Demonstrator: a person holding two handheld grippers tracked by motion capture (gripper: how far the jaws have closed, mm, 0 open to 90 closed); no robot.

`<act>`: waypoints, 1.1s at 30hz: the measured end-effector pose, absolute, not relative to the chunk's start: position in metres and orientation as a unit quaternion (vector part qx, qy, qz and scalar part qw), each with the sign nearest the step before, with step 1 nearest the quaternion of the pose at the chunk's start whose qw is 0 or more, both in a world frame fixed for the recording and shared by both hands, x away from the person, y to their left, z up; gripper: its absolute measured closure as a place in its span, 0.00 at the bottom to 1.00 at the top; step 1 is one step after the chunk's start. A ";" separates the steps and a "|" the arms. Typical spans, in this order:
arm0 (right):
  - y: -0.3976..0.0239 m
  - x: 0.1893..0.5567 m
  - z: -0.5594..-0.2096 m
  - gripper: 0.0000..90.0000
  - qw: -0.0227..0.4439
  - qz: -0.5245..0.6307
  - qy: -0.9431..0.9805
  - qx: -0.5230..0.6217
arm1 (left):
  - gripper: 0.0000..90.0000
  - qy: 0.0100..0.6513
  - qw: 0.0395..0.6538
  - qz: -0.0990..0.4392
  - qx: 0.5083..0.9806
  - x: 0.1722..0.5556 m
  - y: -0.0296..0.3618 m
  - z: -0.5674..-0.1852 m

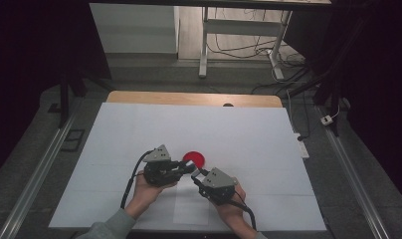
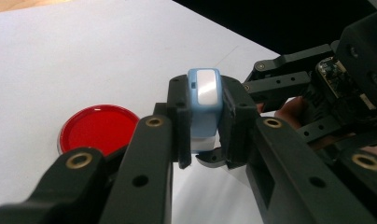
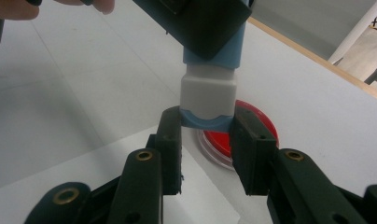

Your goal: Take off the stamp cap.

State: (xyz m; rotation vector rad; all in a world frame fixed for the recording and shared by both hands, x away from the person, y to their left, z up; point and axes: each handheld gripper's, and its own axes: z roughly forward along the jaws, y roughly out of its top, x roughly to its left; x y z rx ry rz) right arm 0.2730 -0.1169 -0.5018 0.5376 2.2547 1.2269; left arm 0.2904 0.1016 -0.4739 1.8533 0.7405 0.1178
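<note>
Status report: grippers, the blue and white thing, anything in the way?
Left gripper shut on blue-and-white block. Right gripper shut on its other end. Red dish on the table just behind.

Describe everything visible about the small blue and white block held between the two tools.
The blue and white block looks like smooth plastic: a light blue body with rounded corners and a glossy white panel on one face, plus a white section ending in a blue base. It hangs in the air above the white table, near the red dish. The left tool clamps its blue body; the right tool grips its base.
</note>
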 end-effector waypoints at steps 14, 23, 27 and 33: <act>-0.117 0.273 -0.504 0.72 0.248 0.455 0.830 0.205 | 0.84 0.315 0.536 0.045 0.782 0.291 0.101 -0.476; -0.117 0.273 -0.505 0.72 0.242 0.452 0.832 0.209 | 0.84 0.317 0.538 0.041 0.780 0.291 0.102 -0.478; -0.117 0.273 -0.506 0.72 0.243 0.453 0.831 0.212 | 0.84 0.319 0.540 0.038 0.778 0.292 0.102 -0.479; -0.117 0.273 -0.506 0.72 0.237 0.453 0.833 0.213 | 0.84 0.320 0.539 0.038 0.779 0.292 0.102 -0.479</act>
